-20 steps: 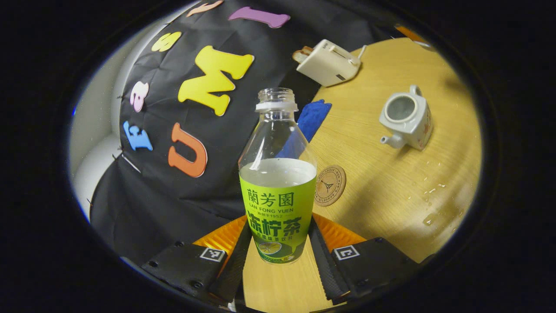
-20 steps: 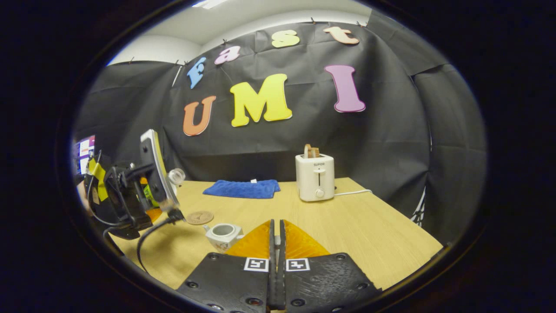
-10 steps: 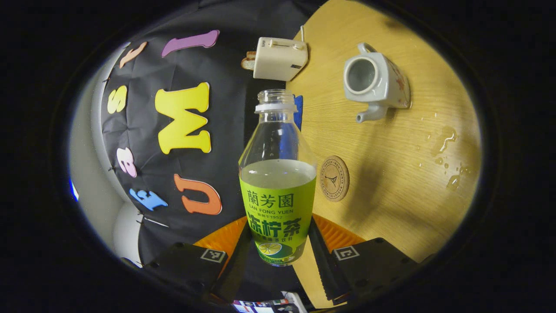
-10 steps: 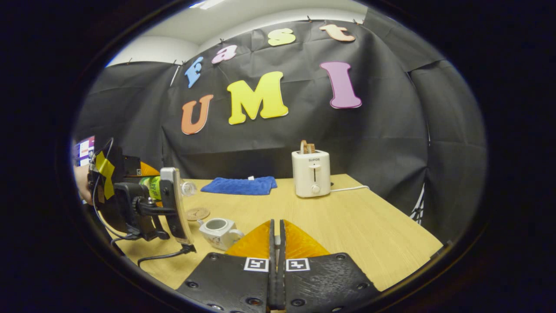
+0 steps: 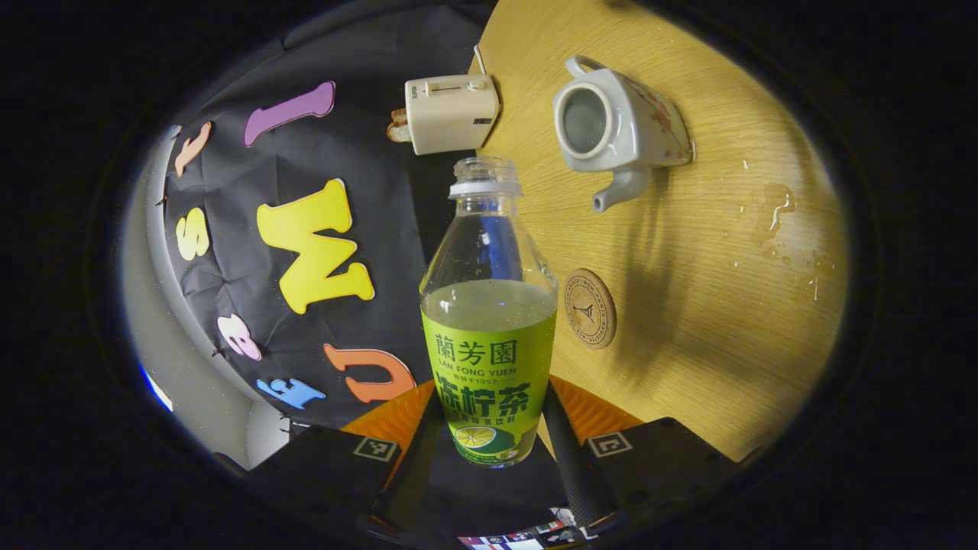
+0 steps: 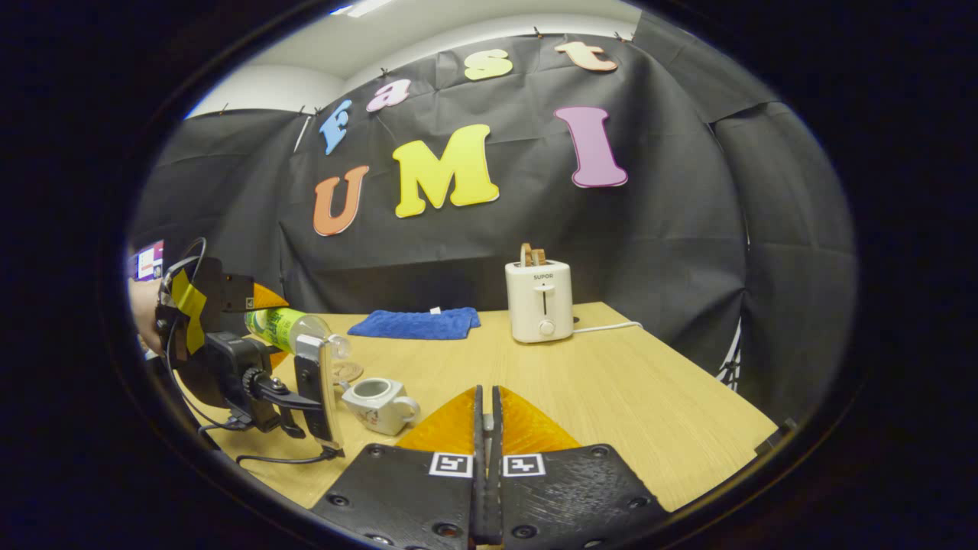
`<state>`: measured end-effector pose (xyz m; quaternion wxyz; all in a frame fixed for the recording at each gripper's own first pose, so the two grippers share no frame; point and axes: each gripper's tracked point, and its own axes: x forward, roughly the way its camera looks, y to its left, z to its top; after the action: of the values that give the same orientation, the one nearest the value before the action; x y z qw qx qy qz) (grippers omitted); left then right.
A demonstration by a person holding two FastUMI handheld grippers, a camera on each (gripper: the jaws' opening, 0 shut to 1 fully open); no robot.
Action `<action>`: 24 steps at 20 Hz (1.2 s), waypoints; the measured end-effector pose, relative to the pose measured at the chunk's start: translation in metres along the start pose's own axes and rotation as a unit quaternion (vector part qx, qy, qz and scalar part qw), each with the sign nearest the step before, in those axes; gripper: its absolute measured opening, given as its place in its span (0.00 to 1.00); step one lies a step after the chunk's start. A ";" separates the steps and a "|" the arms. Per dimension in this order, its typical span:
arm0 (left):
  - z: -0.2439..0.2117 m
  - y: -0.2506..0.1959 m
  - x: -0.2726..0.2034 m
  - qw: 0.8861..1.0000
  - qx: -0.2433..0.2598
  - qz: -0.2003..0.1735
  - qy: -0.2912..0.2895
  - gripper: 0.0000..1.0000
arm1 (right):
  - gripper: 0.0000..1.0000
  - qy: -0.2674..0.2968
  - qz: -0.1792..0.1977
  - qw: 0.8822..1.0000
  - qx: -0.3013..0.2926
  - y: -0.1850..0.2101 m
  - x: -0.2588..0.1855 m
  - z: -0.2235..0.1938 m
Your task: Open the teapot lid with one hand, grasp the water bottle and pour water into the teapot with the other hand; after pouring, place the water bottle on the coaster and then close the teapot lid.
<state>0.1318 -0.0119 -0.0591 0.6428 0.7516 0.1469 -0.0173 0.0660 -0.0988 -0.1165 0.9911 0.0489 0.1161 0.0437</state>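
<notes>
Two grippers are in use. The left gripper pinches the bottle low on its body, one finger on each side of the green label. In the right gripper view the left gripper is turned on its side, so the bottle lies almost level above the table, with its open mouth pointing toward the teapot and a little above it. A hand holds this gripper at the picture's edge; only a small part of it can be seen. A mounted device and cables on the gripper cover much of the bottle there.

In the left gripper view the teapot has no lid on it, and its open top faces the camera. The coaster lies on the table between bottle and teapot, apart from both. Some water drops are on the wood. The bottle is about half full; the liquid's surface is hard to make out through the label.

The right gripper is above the table, fingers pressed together. I cannot tell if something thin is between them.
</notes>
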 end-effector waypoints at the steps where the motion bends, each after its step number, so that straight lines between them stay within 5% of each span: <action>1: 0.003 -0.001 0.001 1.000 0.006 0.000 -0.002 0.75 | 0.00 0.000 0.000 1.000 -0.001 -0.001 -0.001 0.000; 13: 0.018 0.021 0.000 0.990 0.133 0.046 0.000 0.75 | 0.00 -0.005 -0.001 1.000 0.010 -0.006 -0.007 0.001; 24: 0.023 0.039 -0.008 0.978 0.200 0.060 0.010 0.75 | 0.00 -0.010 0.002 1.000 0.016 -0.009 -0.011 0.002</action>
<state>0.1374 -0.0408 -0.0236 0.4779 0.8725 0.1013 0.0002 0.0568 -0.1086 -0.1132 0.9912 0.0655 0.1065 0.0432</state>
